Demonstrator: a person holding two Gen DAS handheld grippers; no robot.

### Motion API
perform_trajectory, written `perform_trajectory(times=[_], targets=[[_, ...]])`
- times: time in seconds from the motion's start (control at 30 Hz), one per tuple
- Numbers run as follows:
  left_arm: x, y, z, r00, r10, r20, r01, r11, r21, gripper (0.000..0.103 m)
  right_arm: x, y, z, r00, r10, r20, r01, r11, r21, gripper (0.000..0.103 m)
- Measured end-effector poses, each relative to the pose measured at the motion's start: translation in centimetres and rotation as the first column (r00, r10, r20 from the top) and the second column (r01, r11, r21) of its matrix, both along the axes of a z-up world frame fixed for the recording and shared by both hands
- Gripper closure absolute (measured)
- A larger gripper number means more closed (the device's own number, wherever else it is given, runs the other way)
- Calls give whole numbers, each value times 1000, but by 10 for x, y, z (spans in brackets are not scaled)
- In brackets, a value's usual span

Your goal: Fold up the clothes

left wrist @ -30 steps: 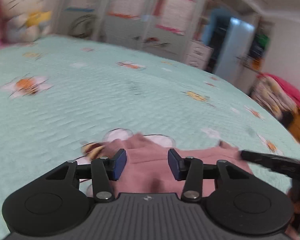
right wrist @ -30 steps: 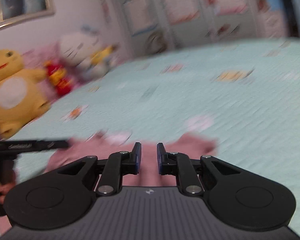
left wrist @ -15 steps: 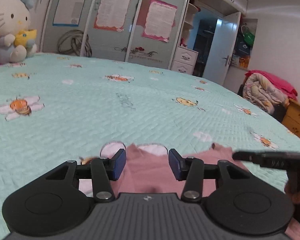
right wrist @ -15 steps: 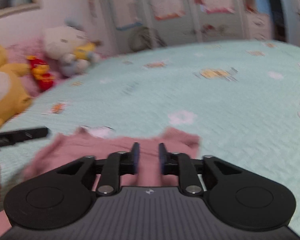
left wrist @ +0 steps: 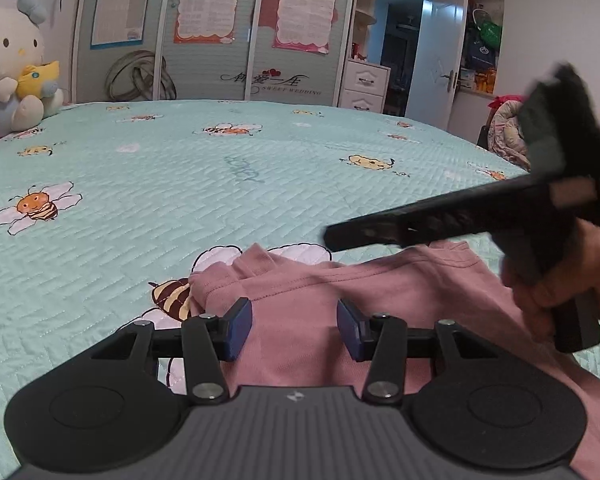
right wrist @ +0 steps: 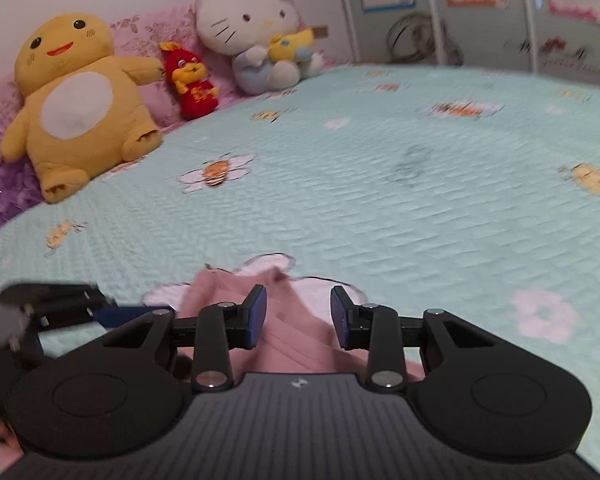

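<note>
While the pink garment (left wrist: 312, 312) lies spread over the near part of the bed (left wrist: 180, 184), on the mint quilt printed with bees and flowers, both grippers hang low over it, pointing down and away across the quilt. That low, forward stance fits a fold in hand: each tool is placed to reach an edge of the cloth without lifting it far.

On the left, the plush cat (left wrist: 12, 68) sits at the far edge of the bed, well apart from the work. Nearer, the garment's far corner is bunched up over a printed bee, with a hem seam running across it to the right. The left gripper (left wrist: 294, 330) sits over the middle of the cloth, its fingers (left wrist: 238, 328) about half open with pink fabric showing between them. The pads do not press on anything, so it holds nothing.

Further right, the right gripper (right wrist: 298, 316) reaches in over the garment's far right part, carried by the person's hand (left wrist: 560, 280); in the left wrist view it is blurred. In its own view the fingers have just been opening and now stand apart with a clear gap. A ridge of pink cloth lies below and between them, but neither pad grips it, so I judge the cloth released and lying on the bed. The garment is not yet a neat fold.
</note>
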State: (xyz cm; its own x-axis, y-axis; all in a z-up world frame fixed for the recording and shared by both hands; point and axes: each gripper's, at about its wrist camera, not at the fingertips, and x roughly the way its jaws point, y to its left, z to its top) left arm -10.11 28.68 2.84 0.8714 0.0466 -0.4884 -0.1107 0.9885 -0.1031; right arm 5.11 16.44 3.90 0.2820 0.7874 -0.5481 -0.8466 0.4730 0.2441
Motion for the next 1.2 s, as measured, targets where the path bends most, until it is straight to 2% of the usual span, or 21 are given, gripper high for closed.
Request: perform_trajectory(times=[0.13, 0.23, 0.3, 0.4, 0.57, 0.73, 0.8, 0.9, 1.0, 1.07, 1.2], targets=[[-6, -4, 0, 1000, -12, 27, 12, 1000, 27, 53, 4, 29, -7, 998, 24, -56, -28, 997, -67, 69], [-8, -6, 0, 999, -18, 39, 16, 999, 44, 52, 4, 43, -13, 998, -1, -63, -7, 993, -121, 71], [-8, -6, -1, 999, -15, 39, 13, 999, 48, 52, 3, 43, -15, 996, -9, -91, -1, 993, -116, 96], [-8, 0, -2, 999, 9, 39, -10, 999, 35, 52, 3, 37, -16, 991, -37, -131, 24, 995, -102, 101], [-9, 12, -3, 996, 80, 29, -80, 997, 6, 48, 7, 8, -5, 972, -148, -184, 144, 989, -33, 103], [-6, 26, -5, 991, 130, 13, -129, 991, -40, 48, 5, 6, -8, 960, -204, -190, 195, 979, -61, 103], [0, 30, -6, 992, 125, 6, -125, 992, -29, 48, 2, 8, -11, 959, -215, -185, 206, 976, -70, 103], [16, 34, -16, 984, 165, -62, -160, 985, 70, 44, 5, 15, -16, 963, -214, -163, 200, 975, -96, 103], [19, 38, -18, 982, 173, -79, -169, 984, 61, 42, 7, 21, -28, 970, -202, -136, 185, 975, -127, 102], [16, 36, -14, 980, 185, -70, -180, 981, 76, 41, 9, 17, -26, 966, -209, -155, 195, 976, -99, 102], [5, 36, -1, 976, 213, -41, -212, 976, 45, 44, 8, -6, -17, 959, -225, -175, 227, 974, -5, 99]])
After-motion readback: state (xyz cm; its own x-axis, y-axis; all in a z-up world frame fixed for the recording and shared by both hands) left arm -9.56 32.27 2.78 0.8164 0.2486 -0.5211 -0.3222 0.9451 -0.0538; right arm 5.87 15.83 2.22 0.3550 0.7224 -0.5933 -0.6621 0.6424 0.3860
